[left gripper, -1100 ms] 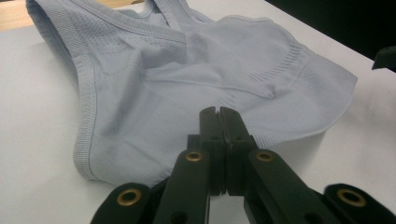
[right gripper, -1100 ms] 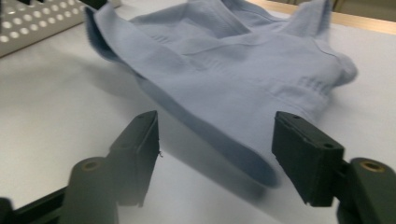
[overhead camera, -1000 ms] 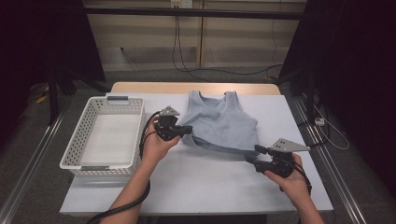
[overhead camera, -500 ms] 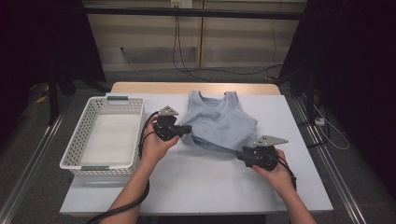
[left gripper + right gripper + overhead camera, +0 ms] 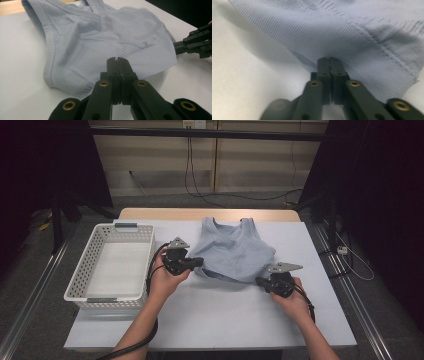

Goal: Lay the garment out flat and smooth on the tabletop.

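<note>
Garment: one pale blue sleeveless top (image 5: 235,252) lies flat on the worktop (image 5: 210,315), neck end on the far side from the person, hem end toward both hand-held grippers.
Left hand-held gripper (image 5: 199,263): clenched, jaws pressed together at the top's lower corner on the basket side; in the left gripper view the hem runs under the jaw tips (image 5: 117,61), so it reads as pinching the fabric edge, though the pinch itself is hidden beneath the jaws.
Right hand-held gripper (image 5: 260,281): its jaws have just been closing and now meet on the opposite lower corner; in the right gripper view the ribbed cloth (image 5: 362,42) bunches right at the tips (image 5: 329,61), grasping the hem.
Step in hand: judging by the two corner grips, both hem corners are now secured, so this looks like the start of a fold or a lift.
Next move: it calls for both hands to rise together and carry the hem away from the person toward the neck end, keeping the cloth taut between the two hand-held grippers so neither corner slips out.
Basket: one white slatted basket (image 5: 80,287) sits beyond the left hand-held gripper, on its outer side, apart from the top, with nothing seen in it.
Count: one top, one basket, two hand-held grippers, one worktop.
Risk: a thin hem could slide from a shallow pinch once lifted.
</note>
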`<state>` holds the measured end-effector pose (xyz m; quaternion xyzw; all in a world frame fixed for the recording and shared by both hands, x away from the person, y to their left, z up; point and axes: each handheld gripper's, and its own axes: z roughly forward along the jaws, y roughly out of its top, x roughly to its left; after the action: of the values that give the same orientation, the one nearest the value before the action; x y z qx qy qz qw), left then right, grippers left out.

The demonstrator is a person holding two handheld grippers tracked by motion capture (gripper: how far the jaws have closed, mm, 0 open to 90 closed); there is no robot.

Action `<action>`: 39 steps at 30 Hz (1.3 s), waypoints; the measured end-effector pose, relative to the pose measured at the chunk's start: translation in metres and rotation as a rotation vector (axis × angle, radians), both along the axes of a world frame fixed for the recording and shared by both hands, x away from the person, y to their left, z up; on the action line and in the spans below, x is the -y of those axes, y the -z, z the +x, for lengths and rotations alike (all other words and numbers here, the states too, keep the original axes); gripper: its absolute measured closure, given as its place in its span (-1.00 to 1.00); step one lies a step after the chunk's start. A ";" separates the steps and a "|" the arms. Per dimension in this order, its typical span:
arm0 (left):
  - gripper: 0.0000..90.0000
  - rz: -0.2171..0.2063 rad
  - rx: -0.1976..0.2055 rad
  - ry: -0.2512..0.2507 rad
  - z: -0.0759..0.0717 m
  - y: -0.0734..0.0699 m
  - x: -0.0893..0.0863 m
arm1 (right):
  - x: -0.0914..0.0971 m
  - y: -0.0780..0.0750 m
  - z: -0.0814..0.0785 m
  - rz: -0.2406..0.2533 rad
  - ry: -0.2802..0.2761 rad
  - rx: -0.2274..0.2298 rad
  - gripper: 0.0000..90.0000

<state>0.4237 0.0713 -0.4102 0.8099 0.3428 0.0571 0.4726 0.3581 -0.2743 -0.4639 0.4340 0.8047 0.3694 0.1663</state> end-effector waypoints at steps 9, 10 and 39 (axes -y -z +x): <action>0.99 -0.016 0.032 -0.017 -0.003 -0.005 -0.006 | 0.003 -0.004 -0.003 0.020 -0.046 -0.055 1.00; 0.99 -0.018 0.034 -0.019 -0.003 -0.006 -0.006 | 0.004 -0.004 -0.005 0.006 -0.051 -0.054 1.00; 0.96 0.039 -0.006 -0.010 -0.005 0.016 -0.002 | -0.012 0.002 0.000 -0.038 -0.026 0.032 0.98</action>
<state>0.4184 0.0733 -0.4267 0.8173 0.3471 0.0639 0.4555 0.3578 -0.2621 -0.4656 0.4142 0.8143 0.3632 0.1827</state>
